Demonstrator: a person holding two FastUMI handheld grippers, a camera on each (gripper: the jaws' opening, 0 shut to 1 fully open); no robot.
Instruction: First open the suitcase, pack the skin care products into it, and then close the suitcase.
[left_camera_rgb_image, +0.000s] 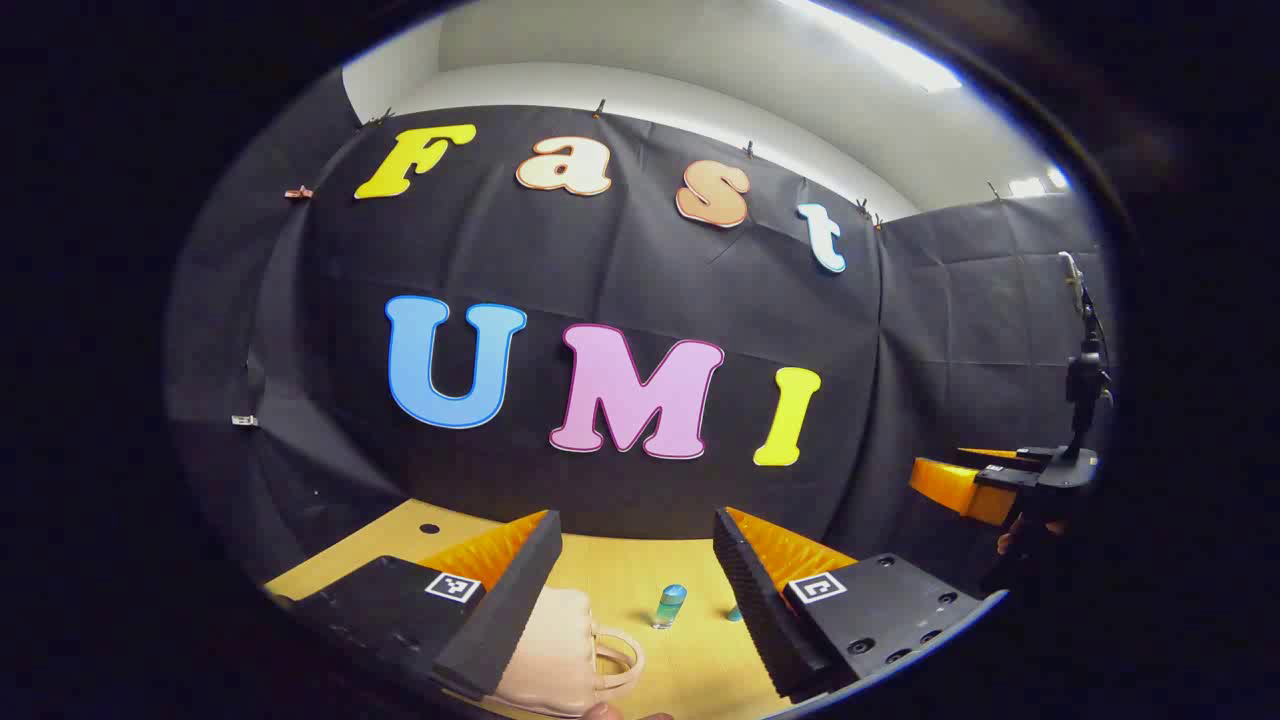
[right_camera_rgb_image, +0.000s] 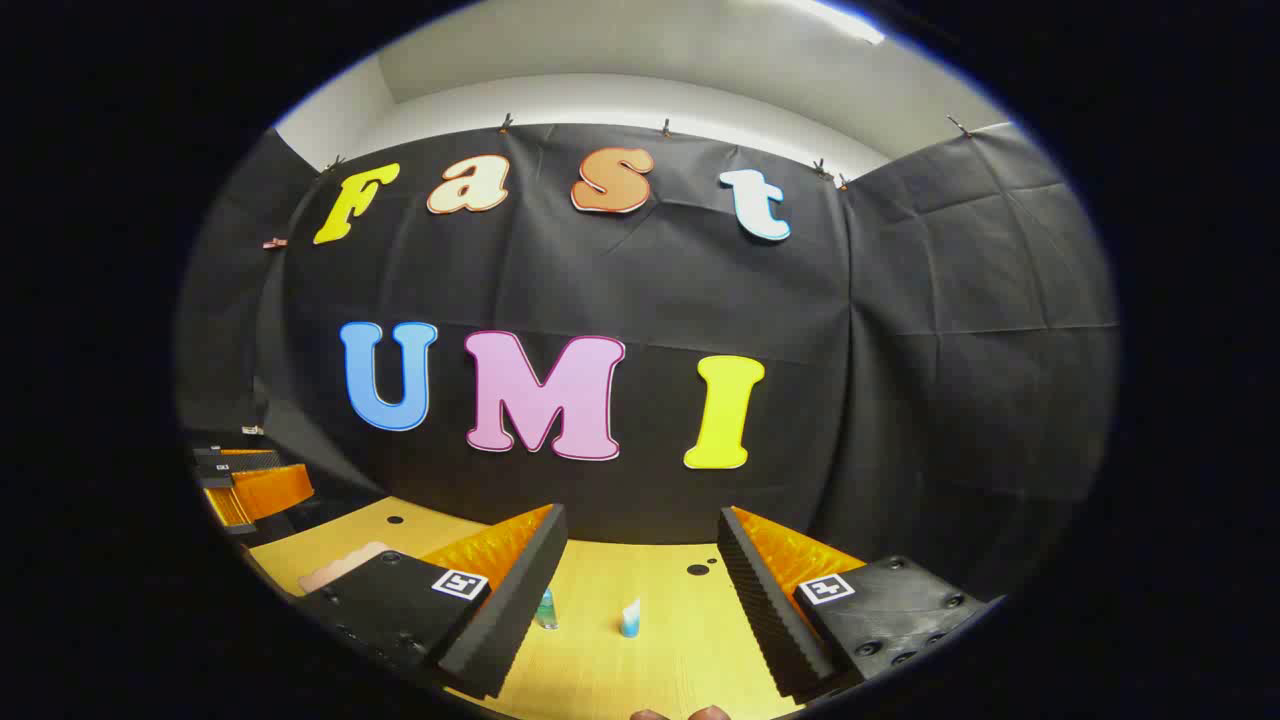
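Wooden worktop (left_camera_rgb_image: 620, 570) is seen beneath both tongs, left (left_camera_rgb_image: 635, 570) and right (right_camera_rgb_image: 640, 575), held wide apart and empty; a pink suitcase (left_camera_rgb_image: 560, 655) lies closed, partly hidden behind a left finger, bottles (left_camera_rgb_image: 670, 603) just beyond.

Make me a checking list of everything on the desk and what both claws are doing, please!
Surface: wooden table, small dark holes near the back.
Job's things: pink suitcase with handle, closed, below the left claw; blue-capped bottle standing upright; small blue-and-white tube; another small bottle beside the right claw's finger.
Clutter: nothing seen.
Claws: left claw open, holding nothing; right claw open, holding nothing.
Cables: nothing seen.
Surroundings: black cloth wall, white ceiling with a light.
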